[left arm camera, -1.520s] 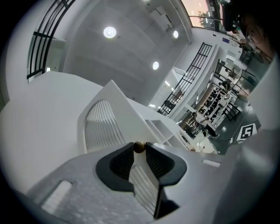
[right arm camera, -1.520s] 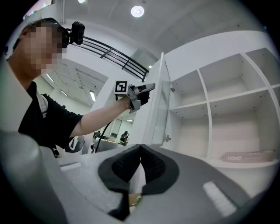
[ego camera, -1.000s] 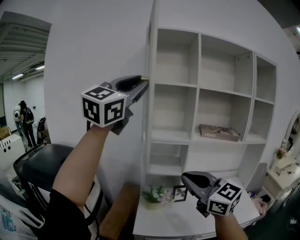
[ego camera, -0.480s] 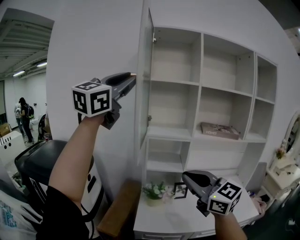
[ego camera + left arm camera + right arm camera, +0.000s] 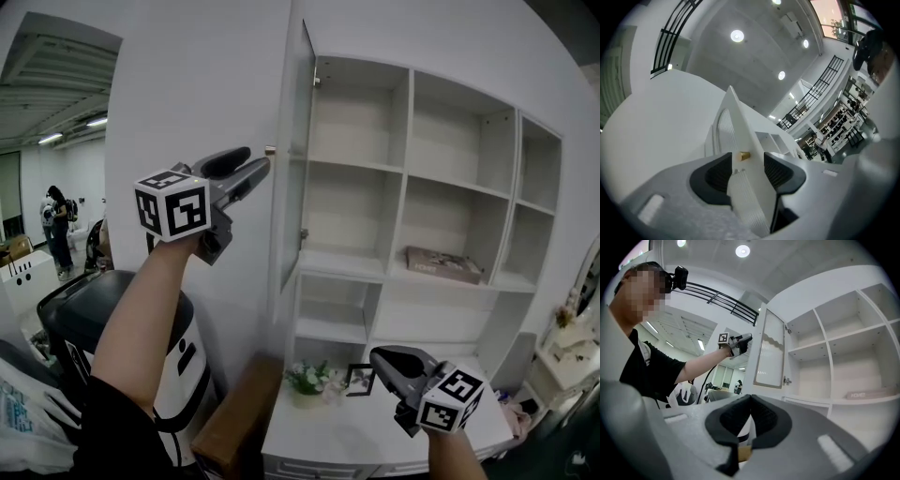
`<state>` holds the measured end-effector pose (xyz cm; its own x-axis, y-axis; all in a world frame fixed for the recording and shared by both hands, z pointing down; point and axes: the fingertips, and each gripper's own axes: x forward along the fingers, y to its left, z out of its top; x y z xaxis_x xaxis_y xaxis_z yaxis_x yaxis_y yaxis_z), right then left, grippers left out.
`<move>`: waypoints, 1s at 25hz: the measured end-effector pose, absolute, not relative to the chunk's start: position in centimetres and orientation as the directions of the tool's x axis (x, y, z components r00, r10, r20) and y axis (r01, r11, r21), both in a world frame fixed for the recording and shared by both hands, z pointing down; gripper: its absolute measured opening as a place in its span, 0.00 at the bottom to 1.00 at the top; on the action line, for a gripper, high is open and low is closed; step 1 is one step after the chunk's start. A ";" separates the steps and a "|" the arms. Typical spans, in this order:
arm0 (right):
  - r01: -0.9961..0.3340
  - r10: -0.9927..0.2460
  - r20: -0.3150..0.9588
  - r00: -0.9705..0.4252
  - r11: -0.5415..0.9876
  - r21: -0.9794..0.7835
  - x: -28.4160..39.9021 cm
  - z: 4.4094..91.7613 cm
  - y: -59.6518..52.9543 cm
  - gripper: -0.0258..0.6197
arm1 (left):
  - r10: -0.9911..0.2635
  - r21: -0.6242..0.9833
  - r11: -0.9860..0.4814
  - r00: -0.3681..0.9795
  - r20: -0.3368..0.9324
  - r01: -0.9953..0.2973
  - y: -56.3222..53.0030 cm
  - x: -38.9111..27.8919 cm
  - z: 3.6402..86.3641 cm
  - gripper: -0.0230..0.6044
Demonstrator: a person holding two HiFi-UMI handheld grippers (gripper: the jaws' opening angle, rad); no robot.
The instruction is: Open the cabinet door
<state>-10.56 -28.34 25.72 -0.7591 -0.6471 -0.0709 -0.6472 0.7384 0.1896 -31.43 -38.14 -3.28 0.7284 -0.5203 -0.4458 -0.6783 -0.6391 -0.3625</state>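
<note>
white wall and a white cabinet (image 5: 410,169) with bare shelves fill the room in front of the person, and below it stands a white desk (image 5: 375,441). the cabinet door (image 5: 298,159) is on the left side of the cabinet and already stands swung out, edge-on to the person, so i judge the opening as nearly done.

the left claw (image 5: 255,169) is raised to the free edge of the door, near the small brass knob (image 5: 270,150). its jaws have just been opening, and they are now released: the door edge with the knob is between them, but the pads do not press on it. the right claw (image 5: 373,354) is low over the desk, clenched on nothing, the tips together.

what could go wrong, as i judge it:
- the door is free now, so it may swing back toward the cabinet, or swing further out against the wall
- if the left claw draws away at an angle, a jaw may catch the knob and pull the door with it
- the right claw is near a small pot of flowers (image 5: 305,382) and a little picture frame (image 5: 358,382) on the desk, so a careless move there may knock them over

about writing: a flat box (image 5: 441,264) lies on one shelf and has print on its side, but it is too small to read. i see no brand on the cabinet. the cubes on the claws have only black and white square patterns.
</note>
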 end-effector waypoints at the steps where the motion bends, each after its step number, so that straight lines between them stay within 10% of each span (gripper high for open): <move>1: -0.644 -0.643 -0.069 -0.763 0.744 0.178 -10.4 26.1 -28.0 0.03 | -0.514 -0.346 -0.658 0.735 -0.442 -0.669 -37.6 -31.5 -2.3 0.37; 25: -0.591 -0.587 -0.070 -0.807 0.803 0.080 -9.4 33.3 -14.3 0.03 | -0.504 0.106 -0.863 0.853 -0.133 -0.493 -14.7 -17.9 32.5 0.11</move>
